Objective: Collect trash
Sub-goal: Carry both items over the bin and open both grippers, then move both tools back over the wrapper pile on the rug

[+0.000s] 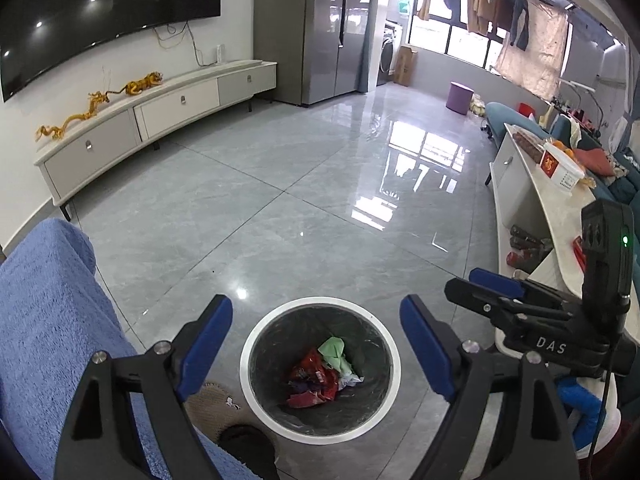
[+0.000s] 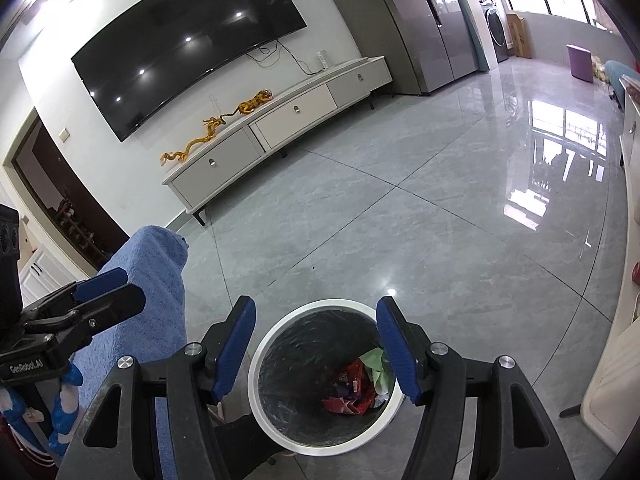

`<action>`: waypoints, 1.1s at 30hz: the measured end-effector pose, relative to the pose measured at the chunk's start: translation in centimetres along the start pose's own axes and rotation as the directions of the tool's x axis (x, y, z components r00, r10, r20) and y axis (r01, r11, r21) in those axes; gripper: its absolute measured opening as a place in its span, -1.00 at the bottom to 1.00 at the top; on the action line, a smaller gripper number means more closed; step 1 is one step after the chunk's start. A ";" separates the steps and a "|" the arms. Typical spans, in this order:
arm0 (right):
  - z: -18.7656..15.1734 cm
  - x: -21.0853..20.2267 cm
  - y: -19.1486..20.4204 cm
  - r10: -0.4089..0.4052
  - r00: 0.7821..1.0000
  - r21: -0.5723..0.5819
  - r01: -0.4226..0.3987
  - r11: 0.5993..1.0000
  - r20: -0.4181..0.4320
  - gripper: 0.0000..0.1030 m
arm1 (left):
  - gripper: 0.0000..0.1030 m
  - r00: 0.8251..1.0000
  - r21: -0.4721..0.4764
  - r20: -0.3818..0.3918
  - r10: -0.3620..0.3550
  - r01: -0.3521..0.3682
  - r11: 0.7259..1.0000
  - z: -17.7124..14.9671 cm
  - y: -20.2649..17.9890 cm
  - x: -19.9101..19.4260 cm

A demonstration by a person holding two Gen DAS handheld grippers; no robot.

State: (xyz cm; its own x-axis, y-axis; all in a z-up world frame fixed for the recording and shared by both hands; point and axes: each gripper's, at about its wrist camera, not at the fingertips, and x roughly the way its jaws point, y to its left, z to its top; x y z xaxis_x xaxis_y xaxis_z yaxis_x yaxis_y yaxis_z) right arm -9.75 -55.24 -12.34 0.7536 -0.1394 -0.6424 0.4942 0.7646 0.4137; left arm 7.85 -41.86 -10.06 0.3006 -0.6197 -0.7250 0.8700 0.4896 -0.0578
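Grey glossy floor tiles (image 1: 304, 184) carry a round trash bin (image 1: 320, 432) with a white rim and a dark liner. At its bottom lie a red snack wrapper (image 1: 316, 380), a crumpled green paper (image 1: 336, 354) and a scrap of white paper (image 1: 350, 380).

Both tongs hang above the bin, spread wide and holding nothing. The left tongs (image 1: 316, 344) straddle the bin centrally in the left wrist view, while the right tongs (image 2: 316, 344) sit so that the right blue pad overlaps the bin's rim in the right wrist view. Each camera also catches the other tool from the side: the right tongs to the right of the bin, the left tongs (image 2: 108, 292) to the left of it.

Left of the bin stands something draped in a blue fleece cover (image 1: 52, 320), with a beige slipper (image 1: 216, 408) touching the rim. Only the left wrist view shows the white counter (image 1: 560, 216) right of the bin, a white basket with a red label (image 1: 560, 168) on it, and laundry (image 1: 484, 4) hung at the window. Only the right wrist view shows a dark doorway (image 2: 64, 196) left of the wall television (image 2: 188, 48).
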 end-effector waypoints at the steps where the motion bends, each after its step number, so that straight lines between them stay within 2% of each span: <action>1: 0.0 0.1 0.0 -0.001 1.000 -0.002 0.001 1.000 0.000 0.17 | 0.66 1.000 0.005 0.002 0.000 0.000 1.000 0.0 -0.3 0.0; 13: 0.0 0.3 0.0 -0.007 1.000 0.002 0.007 1.000 -0.001 0.17 | 0.66 1.000 0.018 0.002 -0.021 0.021 1.000 0.1 -1.4 0.2; 33: -0.1 0.4 -0.1 -0.006 1.000 0.003 0.006 1.000 0.000 0.17 | 0.66 1.000 0.032 0.020 -0.009 0.009 0.999 0.1 -1.9 -0.2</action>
State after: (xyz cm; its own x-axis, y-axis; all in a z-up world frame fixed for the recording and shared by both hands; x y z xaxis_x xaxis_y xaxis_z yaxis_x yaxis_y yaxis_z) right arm -9.55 -55.33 -12.66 0.7505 -0.1440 -0.6450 0.5002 0.7615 0.4121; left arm 6.15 -42.77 -9.72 0.3002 -0.6365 -0.7105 0.8848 0.4641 -0.0419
